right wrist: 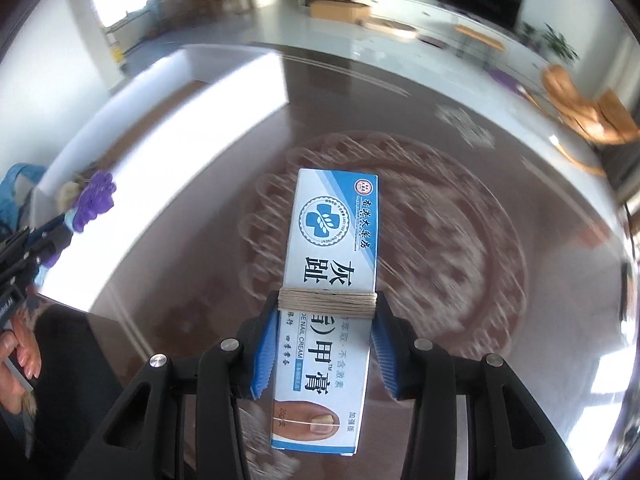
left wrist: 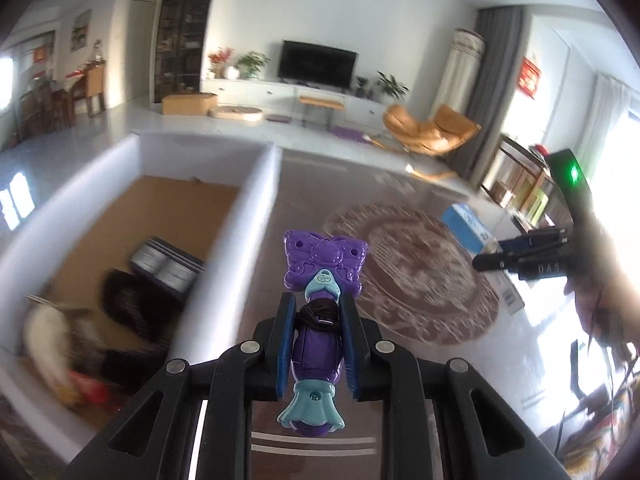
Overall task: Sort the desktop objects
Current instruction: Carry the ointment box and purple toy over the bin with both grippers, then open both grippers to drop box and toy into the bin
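Left wrist view: a glossy purple plastic toy (left wrist: pixel 316 320), moulded with a butterfly-shaped head and pale blue collar and flared base, is clamped at its waist between the ribbed blue pads of the left claw (left wrist: pixel 316 308). A dark cord is wound round the toy at the grip line. The butterfly head projects beyond the fingertips toward 12 o'clock; the flared base lies behind them toward 6 o'clock. A white-walled box (left wrist: pixel 224 216) with a cork-brown floor is seen at 9 to 10 o'clock, holding blurred dark and white items. The right claw (left wrist: pixel 520 256) is seen at 3 o'clock.

Right wrist view: a flat rectangular cardboard carton (right wrist: pixel 332 280), printed in blue and white with nail cream lettering, is held lengthwise in the right claw (right wrist: pixel 326 308), its pads pressed on the long edges. Tan twine is bound round the carton at the fingertips. The dark, reflective worktop (right wrist: pixel 500 240) bearing a round ornamental pattern lies beneath.
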### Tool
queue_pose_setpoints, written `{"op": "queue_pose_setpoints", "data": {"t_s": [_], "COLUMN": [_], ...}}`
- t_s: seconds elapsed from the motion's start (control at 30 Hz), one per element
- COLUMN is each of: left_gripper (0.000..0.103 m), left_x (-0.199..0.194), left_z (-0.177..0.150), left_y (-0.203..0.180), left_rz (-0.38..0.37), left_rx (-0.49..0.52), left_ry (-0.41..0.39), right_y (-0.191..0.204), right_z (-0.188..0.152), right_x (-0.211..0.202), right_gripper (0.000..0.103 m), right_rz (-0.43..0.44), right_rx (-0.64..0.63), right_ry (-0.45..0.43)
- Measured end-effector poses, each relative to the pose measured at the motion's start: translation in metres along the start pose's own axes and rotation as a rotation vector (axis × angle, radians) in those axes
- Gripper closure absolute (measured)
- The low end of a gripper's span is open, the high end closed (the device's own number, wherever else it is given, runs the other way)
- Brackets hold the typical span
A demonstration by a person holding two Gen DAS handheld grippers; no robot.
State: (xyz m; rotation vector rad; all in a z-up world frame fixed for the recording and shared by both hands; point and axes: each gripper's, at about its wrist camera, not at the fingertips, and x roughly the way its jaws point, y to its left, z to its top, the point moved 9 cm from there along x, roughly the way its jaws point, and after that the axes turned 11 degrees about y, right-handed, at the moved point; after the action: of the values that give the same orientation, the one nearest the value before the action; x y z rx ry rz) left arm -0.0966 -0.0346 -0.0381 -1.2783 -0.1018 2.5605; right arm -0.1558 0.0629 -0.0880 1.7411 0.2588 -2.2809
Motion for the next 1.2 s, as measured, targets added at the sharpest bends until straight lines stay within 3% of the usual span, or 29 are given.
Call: {"op": "queue_pose_setpoints", "data": {"t_s": [0.2,0.43,0.6,0.73,0.8,0.87,1.0,1.03,1.2], "left_gripper": [0.082,0.082,0.082,0.080,0.066,0.043,0.014,0.010,0.010], "left_x": [-0.035,-0.009,0.029,0.044,0.050,0.047,0.026,0.024,0.021], "left_z": [0.038,0.042,0.023,0.012,0.005,0.005,0.010,0.010,0.014], "left_y": [0.093,0.186,0.214,0.224,0.232,0.237,0.240,0.238,0.224], "left_rz": [0.142,0.251,0.258,0.274,0.292,0.323,0.408,0.412,0.382], "left_rx": [-0.078,-0.204,-0.267,-0.297,-0.338,-0.366,-0.377,-0.379,-0.401], "left_ry": [-0.022,0.067,0.149,0.199,0.241,0.239,0.159,0.154,0.189], "right_y": [0.103,0.241,0.300,0.317,0.316,0.313,0.296,0.294,0.278], "right_z": [0.079,0.164,0.186,0.183,0.184,0.186,0.186,0.187,0.181], "right_x": [-0.018,-0.004,0.055,0.099,0.114,0.112,0.102,0.098,0.080], "right_gripper": [0.059,0.059,0.059,0.054,0.035,0.033,0.026,0.025,0.022], "right_rz": [0.077,0.187,0.225,0.259,0.256,0.239,0.245,0.233,0.153], "right_rx": [-0.145,-0.292,-0.343,-0.346,-0.341,-0.337,-0.306,-0.306,-0.333], "right_ry": [-0.061,-0.100,-0.029,0.063,0.095,0.069,0.047,0.040,0.032]}}
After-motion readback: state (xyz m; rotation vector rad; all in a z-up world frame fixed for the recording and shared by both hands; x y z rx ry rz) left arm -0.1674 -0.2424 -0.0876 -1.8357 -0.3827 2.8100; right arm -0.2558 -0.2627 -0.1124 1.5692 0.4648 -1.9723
